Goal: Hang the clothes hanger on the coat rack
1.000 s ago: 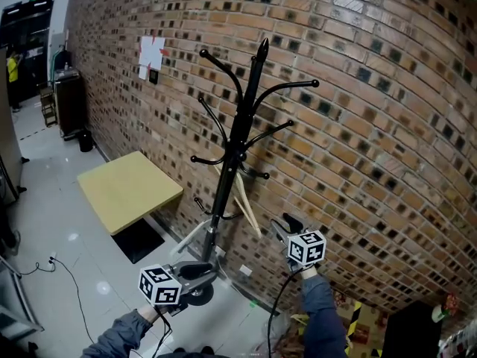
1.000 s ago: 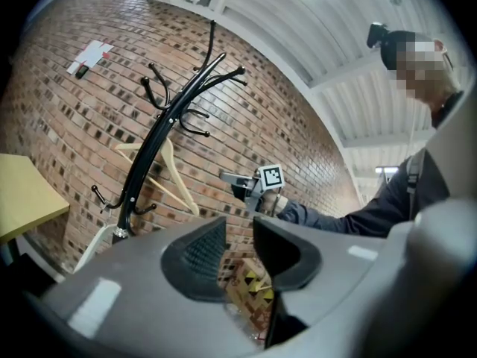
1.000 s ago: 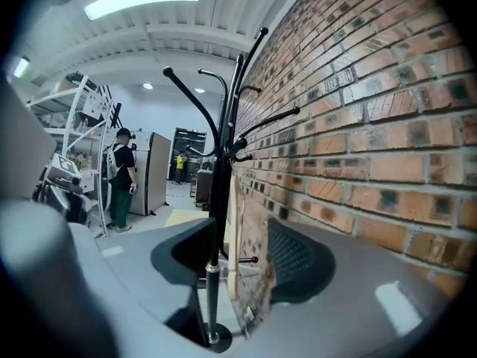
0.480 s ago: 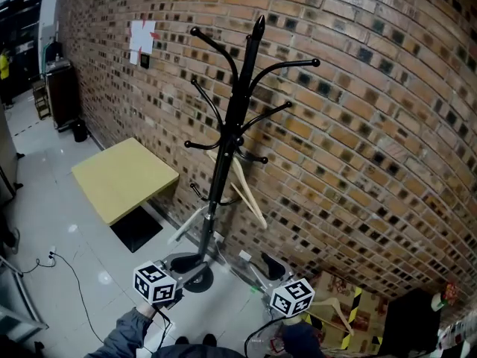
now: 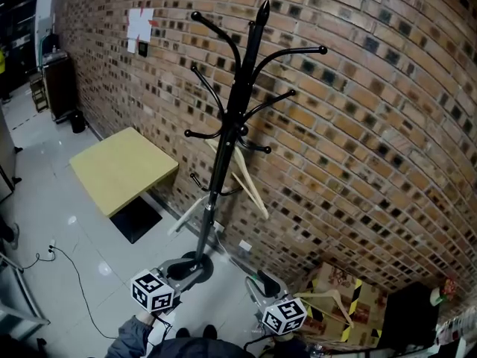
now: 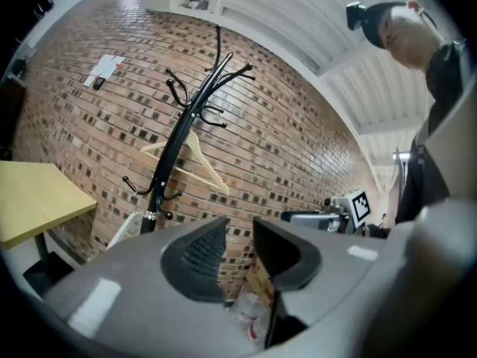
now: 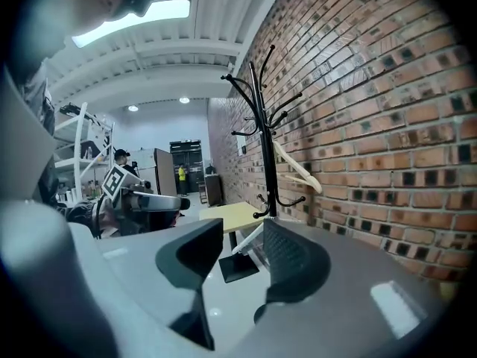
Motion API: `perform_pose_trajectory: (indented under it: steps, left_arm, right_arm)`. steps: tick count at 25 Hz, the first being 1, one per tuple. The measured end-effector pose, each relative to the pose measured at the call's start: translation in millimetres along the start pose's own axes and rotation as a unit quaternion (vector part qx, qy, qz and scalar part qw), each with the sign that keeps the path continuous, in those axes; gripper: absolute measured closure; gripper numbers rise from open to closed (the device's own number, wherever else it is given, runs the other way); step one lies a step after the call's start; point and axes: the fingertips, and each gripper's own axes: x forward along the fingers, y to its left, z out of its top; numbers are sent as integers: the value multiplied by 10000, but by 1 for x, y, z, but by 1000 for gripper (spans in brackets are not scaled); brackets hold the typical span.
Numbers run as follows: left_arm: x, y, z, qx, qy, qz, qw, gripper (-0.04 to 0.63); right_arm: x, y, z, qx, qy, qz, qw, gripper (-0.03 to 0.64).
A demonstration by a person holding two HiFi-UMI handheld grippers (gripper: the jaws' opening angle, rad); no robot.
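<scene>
A black coat rack [image 5: 232,125] stands against the brick wall. A pale wooden hanger [image 5: 246,179] hangs on one of its lower hooks. A second wooden hanger [image 5: 328,298] lies on a cardboard box at the lower right. My left gripper [image 5: 186,268] is low, in front of the rack's base, open and empty. My right gripper [image 5: 261,283] is low beside it, well below the hung hanger; its jaws are closing with nothing between them. The left gripper view shows the rack [image 6: 179,133] and hanger [image 6: 188,155]; the right gripper view shows the rack [image 7: 262,140] and hanger [image 7: 298,171].
A yellow square table [image 5: 123,168] stands left of the rack. A white piece [image 5: 190,216] leans at the rack's base. The cardboard box [image 5: 350,308] has striped tape, with a black bin [image 5: 414,319] beside it. A cable [image 5: 67,267] lies on the floor.
My right gripper has dropped from beside the hung hanger to the bottom of the head view. My left gripper has sunk a little. The hanger stays on the rack.
</scene>
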Motion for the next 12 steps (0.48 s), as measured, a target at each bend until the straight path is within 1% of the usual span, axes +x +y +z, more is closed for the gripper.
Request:
perform_pose_trajectory:
  steps: [3, 7, 12]
  left_arm:
    - [-3, -1, -12, 186, 150, -30, 9997, 497]
    - [-7, 4, -25, 92, 217, -10, 9997, 499]
    - [-9, 10, -24, 49, 209, 39, 9998, 498]
  right_arm:
    - [-2, 6, -4, -24, 26, -39, 10000, 459]
    - [-3, 7, -7, -275, 112, -148, 9994, 459]
    - [-2, 6, -4, -297, 123, -187, 9993, 459]
